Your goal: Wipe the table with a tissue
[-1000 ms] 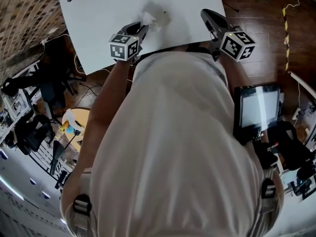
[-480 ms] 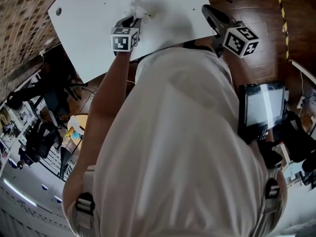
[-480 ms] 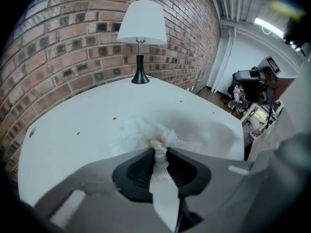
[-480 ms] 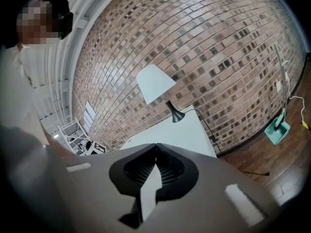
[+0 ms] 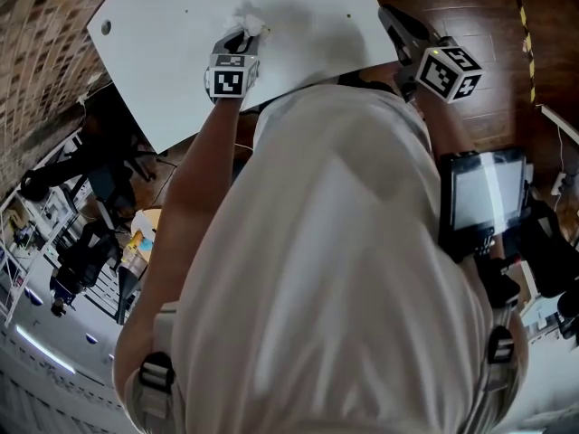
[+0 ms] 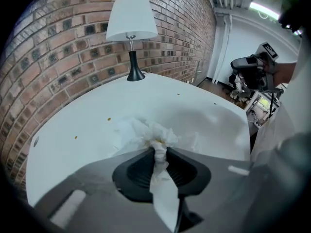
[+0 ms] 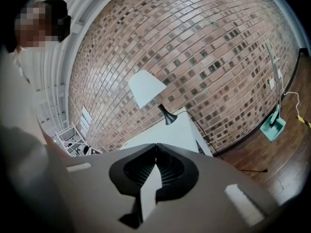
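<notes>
The tissue [image 6: 155, 136] is pinched by the left gripper [image 6: 158, 152] on the table [image 5: 172, 52], in from its near edge. Specks [image 6: 109, 119], maybe crumbs, and a lamp [image 6: 131, 30] are shown only in the gripper views. That edge is partly hidden by a shirt [image 5: 335, 269]. The right gripper [image 7: 156, 147] is pressed together, empty, past the right edge.

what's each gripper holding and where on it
Left gripper pinches the tissue at its bunched middle; right gripper is shut on nothing.
</notes>
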### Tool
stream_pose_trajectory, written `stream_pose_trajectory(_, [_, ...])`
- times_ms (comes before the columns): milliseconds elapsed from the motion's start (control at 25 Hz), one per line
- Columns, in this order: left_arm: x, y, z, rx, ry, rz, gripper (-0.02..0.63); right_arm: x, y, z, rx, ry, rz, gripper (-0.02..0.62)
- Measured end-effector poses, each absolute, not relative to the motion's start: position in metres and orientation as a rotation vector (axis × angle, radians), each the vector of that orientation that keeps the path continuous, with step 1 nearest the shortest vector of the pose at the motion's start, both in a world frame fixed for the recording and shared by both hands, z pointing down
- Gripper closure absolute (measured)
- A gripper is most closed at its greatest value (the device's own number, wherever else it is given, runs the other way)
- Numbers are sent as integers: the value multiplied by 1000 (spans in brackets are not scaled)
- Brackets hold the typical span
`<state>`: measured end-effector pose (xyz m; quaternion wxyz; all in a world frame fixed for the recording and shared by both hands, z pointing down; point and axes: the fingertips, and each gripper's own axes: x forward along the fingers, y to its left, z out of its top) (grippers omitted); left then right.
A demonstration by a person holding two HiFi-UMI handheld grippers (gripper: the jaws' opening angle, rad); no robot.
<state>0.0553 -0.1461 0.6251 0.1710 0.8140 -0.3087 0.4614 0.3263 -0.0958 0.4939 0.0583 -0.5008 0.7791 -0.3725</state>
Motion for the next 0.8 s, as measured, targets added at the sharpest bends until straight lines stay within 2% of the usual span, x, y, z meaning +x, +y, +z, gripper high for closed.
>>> stream_pose_trajectory(800, [167, -66, 632, 2478, -489, 1322, 531, 346, -77, 497, -1546, 2321, -1116, 588])
